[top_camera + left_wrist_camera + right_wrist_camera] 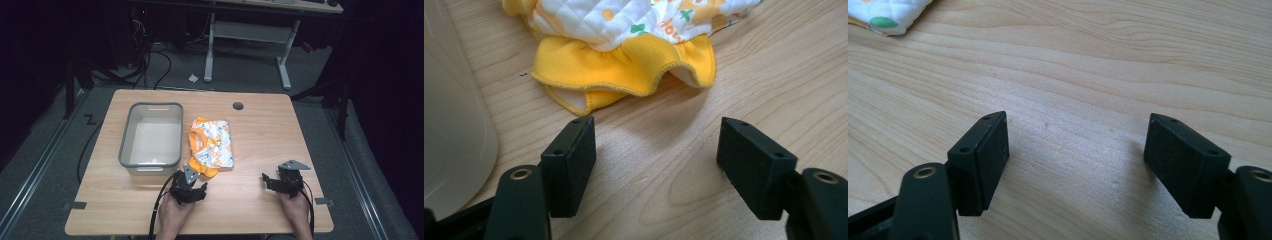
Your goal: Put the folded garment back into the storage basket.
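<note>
On the wooden table (pixel 250 200), the left tool (pixel 656 150) gapes empty just short of the yellow-trimmed cloth (pixel 624 60) beside a grey bin (pixel 150 132), while the right tool (pixel 1078 150) rests open, well apart.

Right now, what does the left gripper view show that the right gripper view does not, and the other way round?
The left gripper view alone has the yellow ruffled hem of the folded quilted garment just ahead of the left gripper, and the pale wall of the grey bin at the left edge. The right gripper view alone has the right gripper over bare wood, with only a small white corner of the garment at the top left. Both have two black jaws standing wide apart with nothing between them, and the light wooden table.
</note>
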Demonstrator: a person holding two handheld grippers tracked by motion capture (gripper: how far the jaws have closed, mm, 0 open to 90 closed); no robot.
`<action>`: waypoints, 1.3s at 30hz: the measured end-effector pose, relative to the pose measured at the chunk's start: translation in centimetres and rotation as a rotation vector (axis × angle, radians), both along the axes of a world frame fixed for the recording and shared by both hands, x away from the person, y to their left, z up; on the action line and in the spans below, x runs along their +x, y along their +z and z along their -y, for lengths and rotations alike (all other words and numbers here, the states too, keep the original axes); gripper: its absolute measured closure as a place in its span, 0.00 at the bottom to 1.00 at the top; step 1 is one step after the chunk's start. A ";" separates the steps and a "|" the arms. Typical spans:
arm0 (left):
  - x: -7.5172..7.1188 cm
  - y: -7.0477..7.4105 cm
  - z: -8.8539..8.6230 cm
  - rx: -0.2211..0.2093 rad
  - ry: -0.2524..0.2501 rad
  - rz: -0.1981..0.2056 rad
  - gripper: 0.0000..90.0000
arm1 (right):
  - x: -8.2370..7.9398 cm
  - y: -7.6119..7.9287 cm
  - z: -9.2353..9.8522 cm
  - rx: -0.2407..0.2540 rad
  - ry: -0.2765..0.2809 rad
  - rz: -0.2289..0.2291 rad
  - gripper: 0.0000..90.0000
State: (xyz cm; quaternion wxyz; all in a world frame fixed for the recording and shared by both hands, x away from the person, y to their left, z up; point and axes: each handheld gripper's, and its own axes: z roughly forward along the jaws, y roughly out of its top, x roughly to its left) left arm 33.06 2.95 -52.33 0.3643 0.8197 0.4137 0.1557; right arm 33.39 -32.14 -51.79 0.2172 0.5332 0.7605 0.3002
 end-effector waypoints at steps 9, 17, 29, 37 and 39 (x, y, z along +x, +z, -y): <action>0.0 0.0 0.0 0.000 0.000 0.000 0.35 | 0.0 0.0 0.0 0.000 0.000 0.000 0.29; 0.0 0.0 0.0 0.000 0.001 0.001 0.35 | 0.0 0.0 0.0 0.001 -0.001 -0.001 0.29; 0.0 0.0 -0.1 0.003 0.003 0.001 0.35 | 0.0 0.0 0.0 -0.001 0.001 0.001 0.29; -0.1 0.0 -0.2 -0.005 0.012 -0.001 0.36 | 0.0 0.0 0.0 0.000 0.000 0.000 0.29; -0.3 0.1 -0.4 -0.013 0.014 -0.003 0.36 | 0.0 0.0 0.0 -0.001 0.000 0.001 0.29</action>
